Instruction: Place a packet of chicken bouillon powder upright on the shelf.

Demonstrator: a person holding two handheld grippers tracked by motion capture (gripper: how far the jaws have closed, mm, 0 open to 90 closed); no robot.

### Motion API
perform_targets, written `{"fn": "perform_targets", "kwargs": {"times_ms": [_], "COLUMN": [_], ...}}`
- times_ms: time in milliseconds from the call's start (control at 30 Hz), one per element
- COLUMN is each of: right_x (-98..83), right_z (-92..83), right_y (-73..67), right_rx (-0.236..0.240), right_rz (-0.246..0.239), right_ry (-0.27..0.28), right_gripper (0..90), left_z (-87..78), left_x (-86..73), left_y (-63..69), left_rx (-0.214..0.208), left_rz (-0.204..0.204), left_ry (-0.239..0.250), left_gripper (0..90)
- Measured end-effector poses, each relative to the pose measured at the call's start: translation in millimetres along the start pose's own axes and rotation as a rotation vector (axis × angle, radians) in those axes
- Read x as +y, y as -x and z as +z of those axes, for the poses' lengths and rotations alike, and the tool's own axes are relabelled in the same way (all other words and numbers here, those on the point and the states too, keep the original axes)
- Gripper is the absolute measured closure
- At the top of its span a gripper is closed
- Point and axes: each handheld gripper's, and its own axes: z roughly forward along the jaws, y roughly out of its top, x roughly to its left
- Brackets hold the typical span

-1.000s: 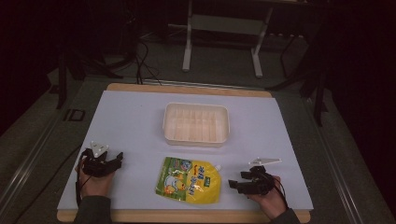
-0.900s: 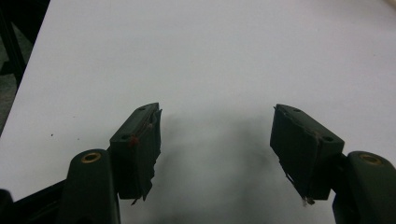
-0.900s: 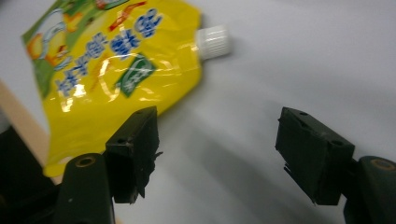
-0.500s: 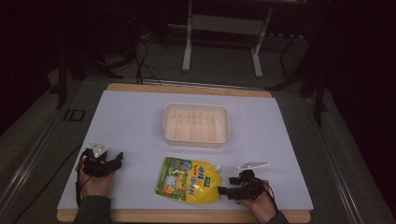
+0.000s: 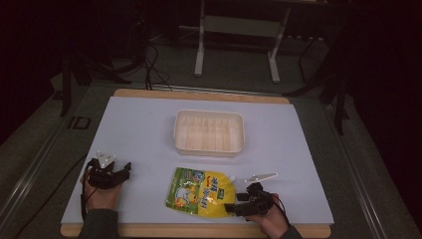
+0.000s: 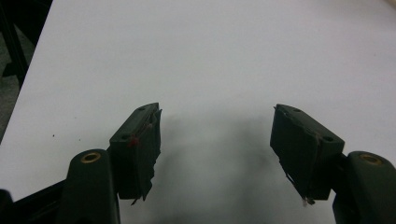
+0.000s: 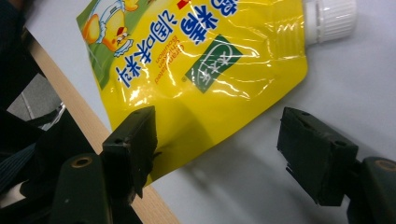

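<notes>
A yellow and green spouted pouch [image 5: 201, 195] with a white cap lies flat near the front edge of the white table. In the right gripper view the pouch [image 7: 196, 70] lies just ahead of the jaws, its lower corner in front of the left jaw. My right gripper [image 5: 230, 208] sits at the pouch's right corner, open, holding nothing; its jaw gap [image 7: 217, 149] is over bare table and the pouch edge. My left gripper [image 5: 124, 170] rests at the front left, open and empty, with plain table between its jaws [image 6: 215, 140].
A shallow cream plastic tray [image 5: 209, 132] stands mid-table, beyond the pouch. The wooden table edge [image 7: 74, 107] runs close to the pouch's left side. Dark floor, cables and a metal stand lie beyond the far edge.
My right gripper has moved left and toward the front edge, closing in on the pouch's right corner. The left gripper and the pouch have stayed put.
</notes>
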Motion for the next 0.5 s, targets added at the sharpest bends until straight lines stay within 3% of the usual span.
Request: {"fn": "perform_targets", "kwargs": {"times_ms": [300,433,500], "right_x": [6.5,15.2,20.5], "right_z": [7.3,13.4,17.5], "right_y": [-4.6,-1.9,-0.9], "right_rx": [0.06,0.081,0.115], "right_rz": [0.007,0.03,0.053], "right_ry": [-0.028,-0.02,-0.012], "right_gripper": [28.4,29.2,34.2], "left_z": [-0.2,-0.2,-0.2], "left_x": [0.0,-0.1,0.0], "left_y": [0.4,0.3,0.3], "left_rx": [0.004,0.004,0.004], "left_rz": [0.005,0.002,0.002], "left_ry": [-0.002,0.001,0.001], "left_gripper": [33.1,33.1,33.1]}}
